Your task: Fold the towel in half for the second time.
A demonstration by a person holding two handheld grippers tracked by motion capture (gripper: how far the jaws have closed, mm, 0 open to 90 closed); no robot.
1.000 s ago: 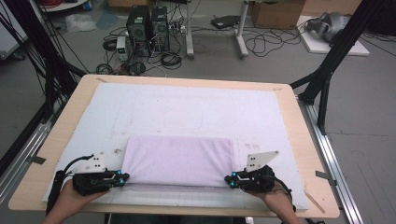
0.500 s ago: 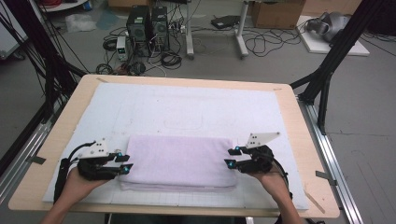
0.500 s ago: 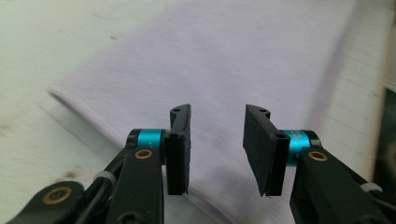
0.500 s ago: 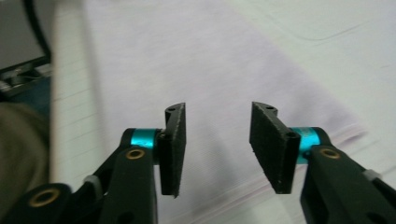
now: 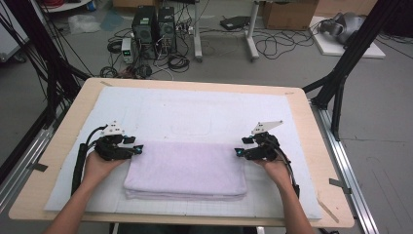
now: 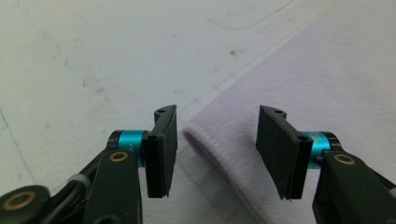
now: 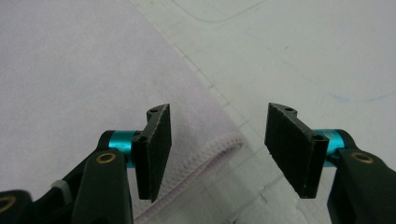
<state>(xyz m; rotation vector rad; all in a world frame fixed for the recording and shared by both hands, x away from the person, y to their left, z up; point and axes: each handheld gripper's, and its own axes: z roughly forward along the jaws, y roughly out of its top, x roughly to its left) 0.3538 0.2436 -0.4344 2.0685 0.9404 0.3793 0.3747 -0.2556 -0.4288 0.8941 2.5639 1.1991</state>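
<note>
Folded lilac towel (image 5: 186, 169) lies on the white mat (image 5: 204, 117) near the worktop's (image 5: 311, 122) front edge. Left gripper (image 5: 137, 149) and right gripper (image 5: 237, 152), jaws spread, flank its far corners, holding nothing.

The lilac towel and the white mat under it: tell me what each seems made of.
The towel looks like soft terry or microfibre cloth: matte, fuzzy nap, with a stitched hem at its corner. The mat looks like thin white felt or a printed cutting sheet, hard to say which: flat, matte, with faint grid lines and small smudges.
</note>
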